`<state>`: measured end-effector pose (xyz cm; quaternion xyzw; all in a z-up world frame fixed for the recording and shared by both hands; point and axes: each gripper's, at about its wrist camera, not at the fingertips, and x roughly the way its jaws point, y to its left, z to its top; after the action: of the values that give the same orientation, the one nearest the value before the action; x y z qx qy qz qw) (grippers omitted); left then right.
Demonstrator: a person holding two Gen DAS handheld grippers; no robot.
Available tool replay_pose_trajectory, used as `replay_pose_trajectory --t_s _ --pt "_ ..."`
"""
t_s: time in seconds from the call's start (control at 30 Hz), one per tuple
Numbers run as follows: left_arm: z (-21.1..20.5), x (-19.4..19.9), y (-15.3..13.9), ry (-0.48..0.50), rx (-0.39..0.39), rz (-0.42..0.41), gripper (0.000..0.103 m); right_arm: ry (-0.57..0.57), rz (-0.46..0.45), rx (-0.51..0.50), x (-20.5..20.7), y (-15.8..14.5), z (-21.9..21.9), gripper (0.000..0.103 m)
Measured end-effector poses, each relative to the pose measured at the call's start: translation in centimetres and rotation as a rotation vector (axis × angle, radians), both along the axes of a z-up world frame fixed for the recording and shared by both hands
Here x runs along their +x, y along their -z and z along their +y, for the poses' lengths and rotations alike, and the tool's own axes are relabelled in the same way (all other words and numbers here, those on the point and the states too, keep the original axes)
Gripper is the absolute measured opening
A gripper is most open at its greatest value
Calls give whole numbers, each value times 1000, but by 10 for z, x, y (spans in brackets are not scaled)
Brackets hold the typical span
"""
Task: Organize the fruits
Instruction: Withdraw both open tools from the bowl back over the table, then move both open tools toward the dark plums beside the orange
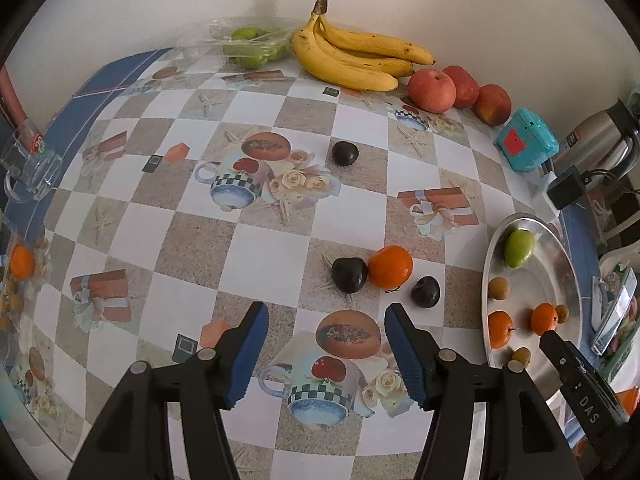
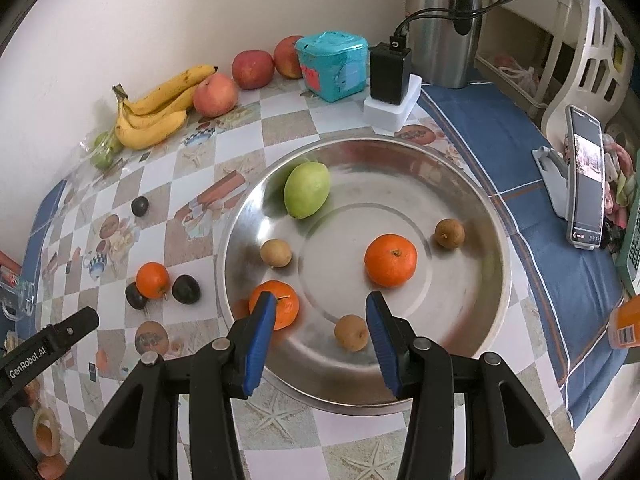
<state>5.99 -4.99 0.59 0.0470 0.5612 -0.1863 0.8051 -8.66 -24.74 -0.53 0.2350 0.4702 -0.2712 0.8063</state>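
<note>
A steel bowl (image 2: 472, 312) holds a green guava (image 2: 307, 189), two oranges (image 2: 390, 260) and three small brown fruits (image 2: 276, 253). My right gripper (image 2: 322, 304) is open and empty above the bowl's near side. In the left wrist view, an orange (image 1: 390, 266) and two dark plums (image 1: 349, 275) lie together on the checkered tablecloth, with a third plum (image 1: 344, 153) farther back. My left gripper (image 1: 326, 314) is open and empty just short of them. The bowl (image 1: 560, 256) shows at the right there.
Bananas (image 1: 352, 56), three red apples (image 1: 432, 85) and a bag of green fruit (image 1: 250, 46) line the wall. A teal box (image 1: 526, 140), a steel kettle (image 2: 442, 20), a black charger (image 2: 389, 73) and a phone on a stand (image 2: 586, 178) stand to the right. A glass mug (image 1: 28, 168) is at the left edge.
</note>
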Motion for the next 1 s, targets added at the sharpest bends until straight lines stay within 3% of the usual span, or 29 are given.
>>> replay_pose_trajectory --t_s 0.23,0.37,0.47,0.57,0.6,1.0 --pt "-6 1 7 1 39 4 78 -2 24 5 2 8 -3 48" --pt "-4 4 14 -22 72 24 93 -6 50 12 3 16 -5 54" --pt "-2 6 19 -38 83 43 96 -8 70 10 4 21 -6 55" --pt "0 7 23 -54 105 51 102 -7 81 5 5 23 -7 69" --pt "1 7 24 -57 110 52 102 -7 81 3 5 23 -7 73" --pt "6 10 32 -85 137 70 103 -12 84 -3 7 24 -7 76"
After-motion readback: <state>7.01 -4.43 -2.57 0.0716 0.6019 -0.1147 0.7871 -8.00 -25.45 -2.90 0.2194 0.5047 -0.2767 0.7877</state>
